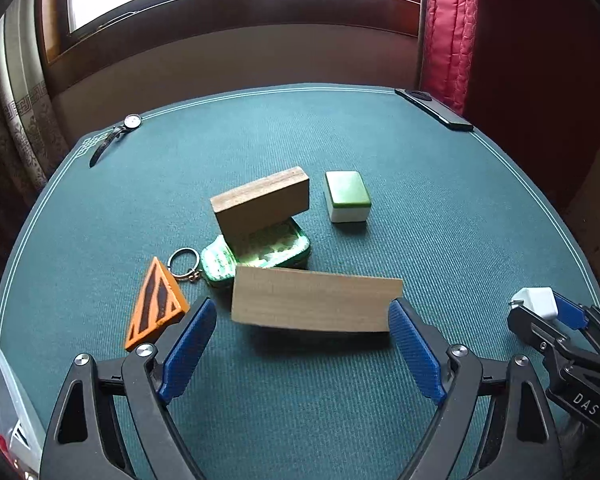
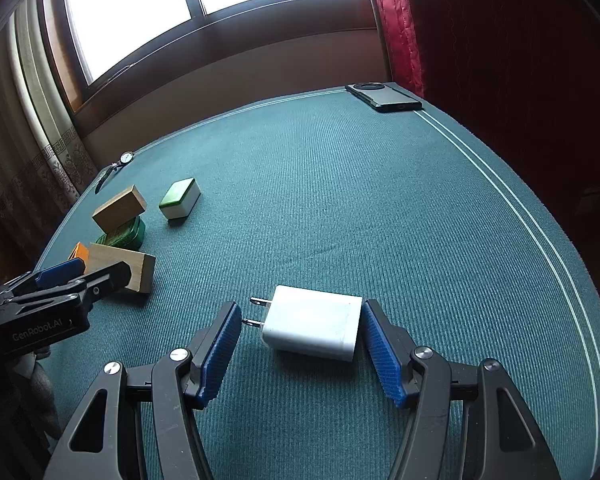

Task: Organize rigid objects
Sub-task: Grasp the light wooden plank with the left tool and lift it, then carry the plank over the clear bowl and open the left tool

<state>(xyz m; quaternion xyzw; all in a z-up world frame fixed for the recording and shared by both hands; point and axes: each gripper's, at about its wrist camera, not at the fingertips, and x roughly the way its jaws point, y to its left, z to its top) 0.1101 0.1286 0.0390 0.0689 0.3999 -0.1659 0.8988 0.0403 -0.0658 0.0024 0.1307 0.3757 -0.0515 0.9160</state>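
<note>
Left gripper point(image 1: 302, 312) has its blue pads spread wide around a pale wooden block point(image 1: 316, 304); the right pad touches the block's end, the left pad stands just clear of the other end, and a shadow beneath the block suggests it is off the cloth, though I cannot tell whether it is truly gripped. Over on the other side, the right gripper point(image 2: 302, 326) is also wide, straddling a white plug charger point(image 2: 314, 322) with its two prongs pointing at the left pad; one prong tip sits right at that pad, the right pad is against the charger's far end, and firm hold is hard to call from here.

Behind the pale block, a green tin point(image 1: 268, 250) lies open on the green table mat point(image 1: 440, 208), and a darker wooden block point(image 1: 262, 204) leans tilted into it. A keyring point(image 1: 185, 262) rests just left of the tin, beside an orange striped wedge point(image 1: 156, 308). A green-topped white tile point(image 1: 347, 196) sits apart to the right. Far corners: a wristwatch point(image 1: 118, 132) on the left, a dark phone point(image 2: 384, 97) on the right. A clear plastic box point(image 1: 4, 396) edges in at bottom left
</note>
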